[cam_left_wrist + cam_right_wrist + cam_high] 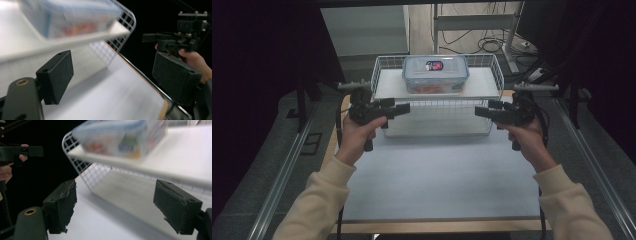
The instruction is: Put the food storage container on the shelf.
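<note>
Both my tongs are released and empty: the left tongs (404, 108) and right tongs (481, 111) point at each other in front of the basket (384, 65). The box (435, 73), lid on, sits on the shelf (482, 82) inside the basket at the table's (437, 175) far end. I judge the grasp not yet begun; closing in from both sides remains.

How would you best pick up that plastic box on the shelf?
Probably by its two short ends, one gripper from each side. The box lies flat with its long side facing the person, wider than either gripper's jaws. The left gripper and right gripper already flank the shelf, jaws open.
</note>
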